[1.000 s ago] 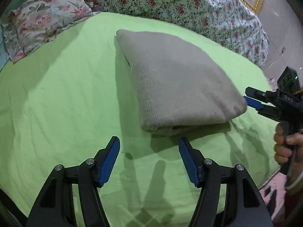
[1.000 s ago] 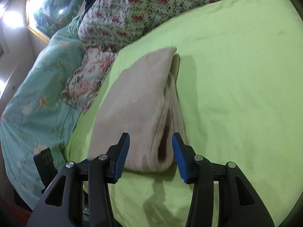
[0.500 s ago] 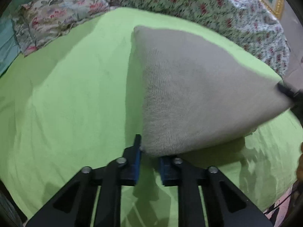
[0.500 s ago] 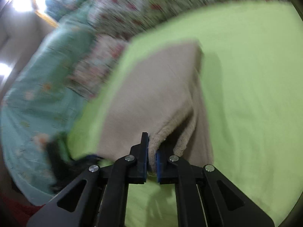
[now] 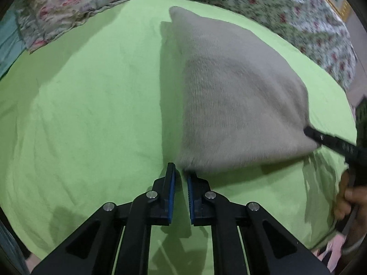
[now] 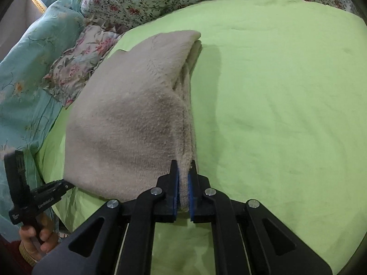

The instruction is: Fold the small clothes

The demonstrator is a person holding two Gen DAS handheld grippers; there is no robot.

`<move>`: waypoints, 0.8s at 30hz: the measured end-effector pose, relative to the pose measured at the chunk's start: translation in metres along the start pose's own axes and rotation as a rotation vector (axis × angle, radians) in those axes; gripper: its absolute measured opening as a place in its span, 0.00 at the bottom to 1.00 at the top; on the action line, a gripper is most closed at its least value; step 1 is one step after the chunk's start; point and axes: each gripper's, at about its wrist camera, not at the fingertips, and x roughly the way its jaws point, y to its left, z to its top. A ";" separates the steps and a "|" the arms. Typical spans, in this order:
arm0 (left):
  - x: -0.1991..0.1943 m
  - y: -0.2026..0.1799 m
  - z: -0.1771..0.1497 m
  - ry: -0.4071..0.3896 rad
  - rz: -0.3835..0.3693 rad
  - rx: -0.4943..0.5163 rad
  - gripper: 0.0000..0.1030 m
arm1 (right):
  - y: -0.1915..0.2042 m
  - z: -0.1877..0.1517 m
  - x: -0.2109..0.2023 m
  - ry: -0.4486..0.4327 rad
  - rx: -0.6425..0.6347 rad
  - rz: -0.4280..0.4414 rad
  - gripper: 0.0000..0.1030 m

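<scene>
A folded beige knit garment (image 5: pixel 229 96) lies on the green bed sheet (image 5: pixel 80 103). My left gripper (image 5: pixel 181 171) has its jaws closing, and the garment's near left corner is pinched between the blue pads at their tips. In the right wrist view the garment (image 6: pixel 128 119) shows its layered folded edge, and my right gripper (image 6: pixel 183 167) is shut on that corner, with cloth filling the gap between the pads. Each gripper also shows in the other's view: the right gripper (image 5: pixel 308 130) at the garment's right corner, the left gripper (image 6: pixel 68 184) at its lower left corner. The near edge is raised off the sheet.
Floral pillows (image 5: pixel 68 6) and a flowered quilt (image 5: pixel 298 16) lie along the far side of the bed. A teal blanket (image 6: pixel 27 68) borders the sheet on the left in the right wrist view. A hand (image 6: pixel 34 240) holds the left gripper's handle.
Both grippers went from open in front of the garment to closed on its two near corners. The garment's near edge has come up off the sheet.
</scene>
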 end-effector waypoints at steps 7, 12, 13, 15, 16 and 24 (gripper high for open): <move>-0.060 0.007 -0.004 -0.118 -0.131 0.079 0.09 | 0.001 0.003 -0.035 0.004 0.067 0.057 0.39; -0.052 -0.002 0.021 -0.148 -0.235 0.108 0.10 | -0.008 0.047 -0.036 -0.092 0.141 0.148 0.42; -0.047 -0.007 0.024 -0.145 -0.261 0.122 0.10 | -0.009 0.060 -0.027 -0.102 0.153 0.167 0.42; -0.033 -0.014 0.029 -0.125 -0.266 0.151 0.10 | -0.009 0.079 -0.006 -0.091 0.184 0.214 0.42; -0.026 -0.014 0.029 -0.114 -0.279 0.158 0.10 | -0.009 0.087 0.005 -0.089 0.196 0.224 0.42; 0.009 -0.025 0.031 -0.033 -0.294 0.153 0.09 | 0.008 0.137 0.041 -0.103 0.129 0.259 0.09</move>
